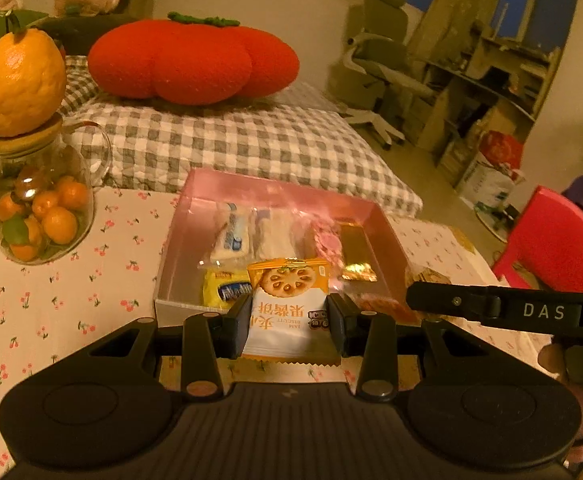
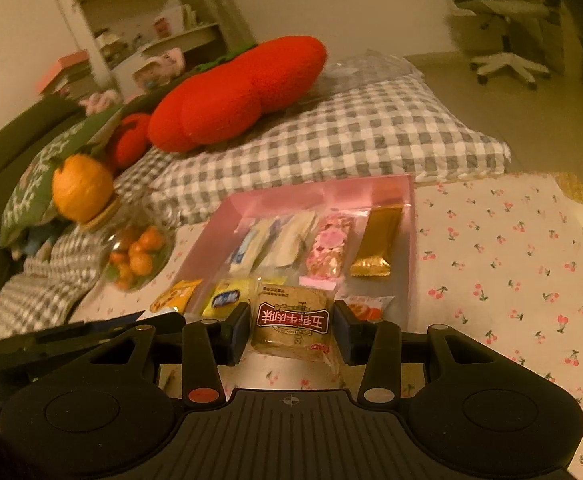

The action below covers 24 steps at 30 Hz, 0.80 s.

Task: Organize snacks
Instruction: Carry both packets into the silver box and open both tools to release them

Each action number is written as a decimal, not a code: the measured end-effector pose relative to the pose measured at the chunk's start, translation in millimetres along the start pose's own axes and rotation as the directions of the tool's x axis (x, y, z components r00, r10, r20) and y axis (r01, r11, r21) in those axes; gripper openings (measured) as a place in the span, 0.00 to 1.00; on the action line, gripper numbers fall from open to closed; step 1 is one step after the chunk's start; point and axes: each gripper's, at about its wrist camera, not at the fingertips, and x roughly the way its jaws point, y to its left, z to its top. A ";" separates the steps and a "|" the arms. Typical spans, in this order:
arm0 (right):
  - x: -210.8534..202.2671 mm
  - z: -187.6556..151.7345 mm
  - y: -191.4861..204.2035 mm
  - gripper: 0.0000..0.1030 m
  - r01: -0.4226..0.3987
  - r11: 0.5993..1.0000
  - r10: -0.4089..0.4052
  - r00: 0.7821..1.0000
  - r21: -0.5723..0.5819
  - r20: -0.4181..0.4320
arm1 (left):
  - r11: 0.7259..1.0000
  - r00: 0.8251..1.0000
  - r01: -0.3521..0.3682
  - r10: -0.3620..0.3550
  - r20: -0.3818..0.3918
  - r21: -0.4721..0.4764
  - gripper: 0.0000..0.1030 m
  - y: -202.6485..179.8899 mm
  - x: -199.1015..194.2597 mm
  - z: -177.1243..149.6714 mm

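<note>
- Progress check: your pink box (image 2: 410,216) on the cherry-print tablecloth (image 2: 511,260) already holds a back row of packets: two whitish bars (image 2: 275,242), a pink nougat bar (image 2: 329,250) and a gold bar (image 2: 377,240), laid side by side.
- Front row of the box is part filled: a yellow packet (image 2: 227,298) lies at the front left, an orange-red packet (image 2: 367,306) at the front right.
- Your left gripper (image 1: 289,320) is clamped on a jam biscuit packet (image 1: 287,304), held just over the box's near edge.
- Your right gripper (image 2: 291,330) is clamped on a brown pastry packet (image 2: 291,324), also at the near edge, between the yellow and orange-red packets.
- Left to do, by my reading: set both held packets into the front row. No other loose snacks show on the cloth, so you look close to finished.
- Glass jar of small oranges (image 1: 39,208) stands near the box's left side, apart from it.
</note>
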 end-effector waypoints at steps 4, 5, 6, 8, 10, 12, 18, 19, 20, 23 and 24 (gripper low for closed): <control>13.6 5.2 -9.3 0.41 0.012 0.998 -0.013 1.000 0.059 0.006 | 0.999 0.999 -0.034 0.035 0.022 -0.043 0.36 6.1 13.6 4.7; 17.6 6.2 -11.9 0.41 0.012 0.997 -0.013 1.000 0.077 0.005 | 0.998 0.999 -0.041 0.043 0.027 -0.053 0.36 8.0 16.2 5.8; 22.1 7.1 -14.6 0.41 0.010 0.995 -0.011 1.000 0.096 0.003 | 0.997 0.998 -0.048 0.050 0.032 -0.061 0.36 9.1 19.1 6.7; 28.8 8.0 -18.2 0.41 0.005 0.992 -0.004 1.000 0.127 -0.005 | 0.995 0.997 -0.065 0.068 0.037 -0.069 0.36 10.7 25.1 8.5; 36.6 8.3 -21.4 0.42 -0.003 0.988 0.005 1.000 0.154 -0.013 | 0.995 0.996 -0.077 0.080 0.041 -0.067 0.36 10.5 30.4 9.1; 43.1 8.2 -23.7 0.42 -0.008 0.985 0.011 1.000 0.170 -0.018 | 0.994 0.994 -0.094 0.097 0.044 -0.056 0.36 9.6 36.3 8.5; 55.5 7.0 -28.0 0.42 -0.028 0.977 0.036 0.999 0.213 -0.032 | 0.990 0.989 -0.139 0.140 0.038 -0.031 0.36 10.0 51.8 4.5; 57.3 6.6 -28.7 0.42 -0.031 0.975 0.039 0.999 0.221 -0.035 | 0.989 0.989 -0.144 0.145 0.037 -0.025 0.36 9.5 53.7 4.2; 58.7 6.4 -29.0 0.42 -0.032 0.974 0.041 0.998 0.226 -0.037 | 0.989 0.988 -0.148 0.149 0.035 -0.019 0.36 8.6 55.6 3.5; 62.0 5.8 -29.5 0.42 -0.037 0.971 0.047 0.998 0.238 -0.038 | 0.988 0.988 -0.156 0.156 0.025 -0.002 0.36 6.5 59.9 1.3; 63.0 5.9 -29.4 0.42 -0.039 0.970 0.050 0.998 0.241 -0.039 | 0.987 0.987 -0.160 0.160 0.022 0.005 0.36 6.2 61.1 0.5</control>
